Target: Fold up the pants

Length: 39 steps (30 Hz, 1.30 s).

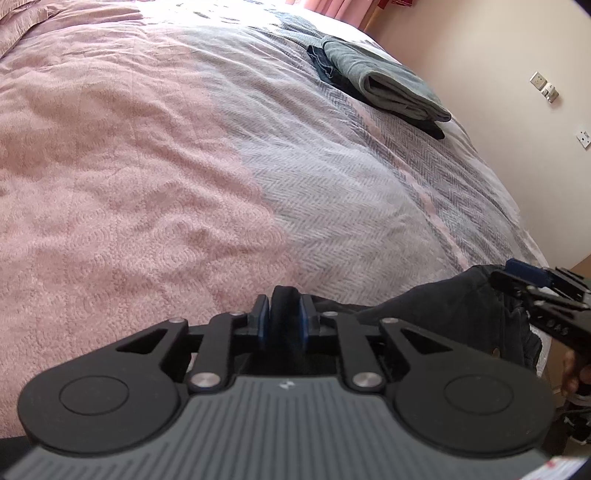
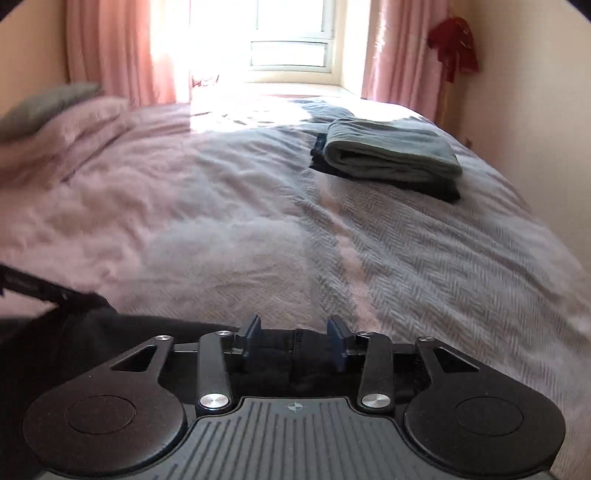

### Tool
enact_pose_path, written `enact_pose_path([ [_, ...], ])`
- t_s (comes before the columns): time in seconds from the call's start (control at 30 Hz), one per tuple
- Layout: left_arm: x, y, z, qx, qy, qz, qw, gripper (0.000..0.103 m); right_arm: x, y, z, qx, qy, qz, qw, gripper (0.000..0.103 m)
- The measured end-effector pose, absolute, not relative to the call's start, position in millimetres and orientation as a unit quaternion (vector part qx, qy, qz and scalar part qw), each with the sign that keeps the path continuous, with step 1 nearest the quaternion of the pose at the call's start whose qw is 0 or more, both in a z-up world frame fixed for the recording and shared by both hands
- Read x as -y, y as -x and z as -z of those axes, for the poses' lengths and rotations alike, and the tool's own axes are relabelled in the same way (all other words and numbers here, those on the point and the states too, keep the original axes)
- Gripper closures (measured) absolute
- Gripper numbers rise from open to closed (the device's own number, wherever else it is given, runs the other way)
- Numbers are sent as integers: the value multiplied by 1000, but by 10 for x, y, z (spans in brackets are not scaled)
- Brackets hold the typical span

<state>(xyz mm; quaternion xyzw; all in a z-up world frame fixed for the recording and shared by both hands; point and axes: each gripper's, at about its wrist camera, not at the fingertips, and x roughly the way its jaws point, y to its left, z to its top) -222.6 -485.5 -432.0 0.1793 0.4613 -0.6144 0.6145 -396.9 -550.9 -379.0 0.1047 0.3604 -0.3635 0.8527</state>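
The left gripper (image 1: 283, 314) is clamped on a fold of the dark pants (image 1: 443, 299). The right gripper (image 2: 294, 341) has its jaws apart, straddling the waistband. The pants hang at the bed's (image 2: 258, 221) near edge, the open bedspread lying ahead, a folded stack (image 2: 391, 155) beyond.

Right tool (image 2: 294, 343) low over the bed (image 2: 406, 251), its blue fingers (image 2: 253, 341) spread around dark pants (image 2: 280, 354), folded grey and dark clothes (image 2: 388, 158) stacked further up, pink curtains (image 2: 110, 48) beside a bright window (image 2: 288, 33)
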Motion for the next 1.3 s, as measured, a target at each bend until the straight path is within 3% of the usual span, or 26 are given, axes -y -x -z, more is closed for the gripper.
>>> enact_pose_path([
  [0.07, 4794, 2163, 4314, -455, -190, 608, 622, 87, 5543, 3839, 4113, -441, -73, 360, 819, 62],
  [0.1, 4742, 2094, 4318, -458, -186, 605, 624, 79, 5567, 3879, 4238, -472, -77, 352, 804, 62],
  [0.17, 4613, 1927, 4320, -468, -178, 594, 630, 71, 5563, 4205, 4353, -471, -110, 339, 807, 62],
  [0.23, 4439, 1792, 4279, -464, -180, 582, 643, 77, 5513, 4431, 4304, -465, -136, 331, 810, 62],
  [0.43, 3730, 1482, 4110, -465, -165, 546, 677, 77, 5238, 4324, 3880, -425, -174, 322, 828, 61],
  [0.6, 3053, 1353, 4123, -481, -158, 501, 702, 77, 4730, 4372, 4225, -489, -119, 287, 815, 61],
  [0.73, 2460, 1230, 4099, -482, -176, 458, 726, 77, 4768, 4587, 4126, -484, -196, 321, 790, 59],
  [0.8, 2186, 1143, 4030, -480, -169, 439, 741, 77, 4752, 4449, 3997, -488, -185, 336, 784, 59],
  [0.93, 1740, 976, 3996, -478, -153, 405, 764, 77, 4504, 4116, 3818, -429, -176, 311, 829, 58],
  [1.07, 1346, 799, 4210, -494, -161, 355, 777, 78, 4190, 3981, 4261, -507, -145, 305, 793, 58],
  [1.3, 943, 618, 3906, -511, -157, 309, 787, 80, 4119, 3772, 3874, -515, -196, 330, 766, 58],
])
